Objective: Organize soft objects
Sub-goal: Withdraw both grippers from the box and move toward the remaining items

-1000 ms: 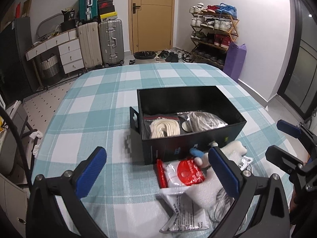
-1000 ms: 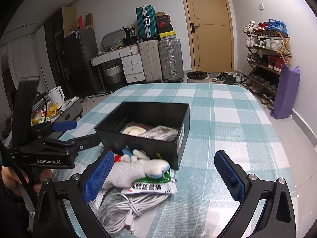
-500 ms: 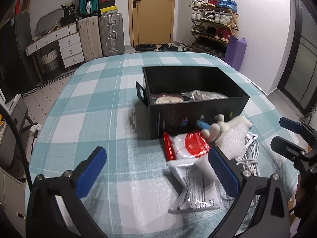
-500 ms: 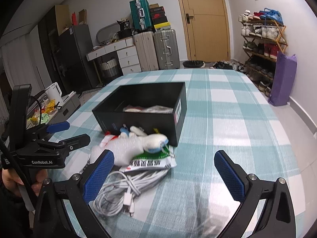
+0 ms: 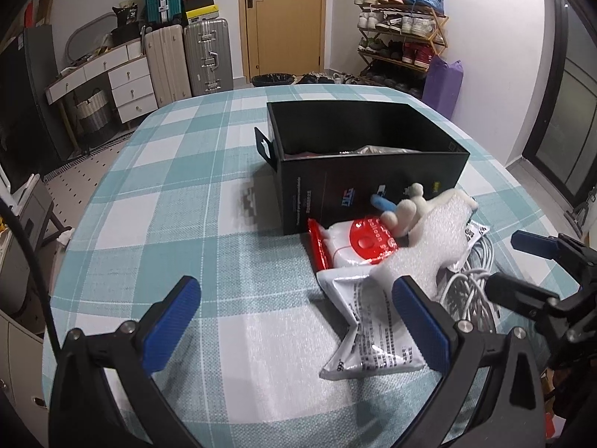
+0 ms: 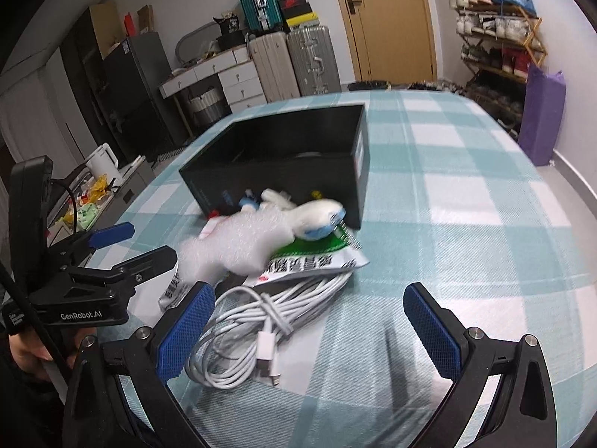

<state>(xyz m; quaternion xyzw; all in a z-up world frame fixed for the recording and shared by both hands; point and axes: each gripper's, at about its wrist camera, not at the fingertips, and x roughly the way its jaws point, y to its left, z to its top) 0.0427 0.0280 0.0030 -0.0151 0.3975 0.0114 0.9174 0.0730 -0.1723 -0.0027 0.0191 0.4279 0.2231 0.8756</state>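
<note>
A white plush toy (image 5: 429,235) (image 6: 261,239) lies on a pile in front of the open black box (image 5: 369,171) (image 6: 283,164). Under it are a red balloon packet (image 5: 358,242), a silver printed packet (image 5: 373,332), a green-and-white packet (image 6: 317,261) and a coiled white cable (image 6: 268,321) (image 5: 474,276). My left gripper (image 5: 294,323) (image 6: 138,246) is open just left of the pile, its right finger beside the silver packet. My right gripper (image 6: 309,336) (image 5: 509,261) is open over the cable's near side. Neither holds anything.
The checked teal tablecloth (image 5: 186,224) covers a round table whose edge falls away on all sides. The box holds some bagged items (image 5: 369,149). Behind stand suitcases (image 5: 186,59), a drawer unit (image 5: 123,82), a door and a shoe rack (image 5: 403,37). A hand (image 6: 26,354) grips the left tool.
Both grippers have dropped lower toward the table, so the box is seen from the side. The pile sits closer to the fingers. Both stay open.
</note>
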